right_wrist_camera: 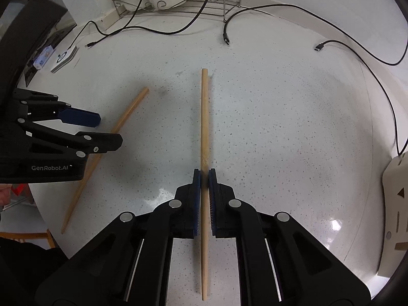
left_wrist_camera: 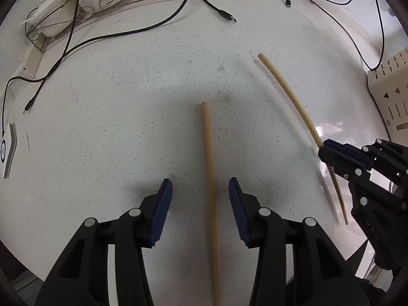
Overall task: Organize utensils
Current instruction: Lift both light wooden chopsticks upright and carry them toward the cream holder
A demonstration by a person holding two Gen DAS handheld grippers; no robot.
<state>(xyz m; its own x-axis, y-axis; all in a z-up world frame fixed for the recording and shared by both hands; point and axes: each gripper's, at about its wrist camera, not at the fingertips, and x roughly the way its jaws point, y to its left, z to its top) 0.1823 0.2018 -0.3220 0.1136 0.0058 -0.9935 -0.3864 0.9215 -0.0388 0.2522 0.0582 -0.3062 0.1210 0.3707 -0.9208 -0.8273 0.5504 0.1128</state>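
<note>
You are working over a pale speckled countertop (right_wrist_camera: 280,117), with two bamboo chopsticks as the task's things. Take the cream perforated utensil holder (right_wrist_camera: 394,204) at the counter's right edge as your landmark.

Your right gripper (right_wrist_camera: 204,176) is clamped on the nearer chopstick (right_wrist_camera: 204,117), which lies left of the holder, its blunt end pointing away from you. The pads press it around mid-length, so in my judgement it should carry level; raise it gently and watch that the tip does not swing.

Your left gripper (left_wrist_camera: 200,196) points down, jaws parted, pads clear of the farther chopstick (left_wrist_camera: 209,168). That one lies flat on the counter between the jaws, farther left of the holder. To grip it well, centre the stick between the pads before you squeeze.

Behind, far from the holder, a wire rack (right_wrist_camera: 178,2) holds white dishes, and black cables (right_wrist_camera: 357,38) trail across the counter.

The holder is cut off by the frame edge, so its opening is not visible. The farther chopstick's thin end is hidden behind the left gripper in the right wrist view.
</note>
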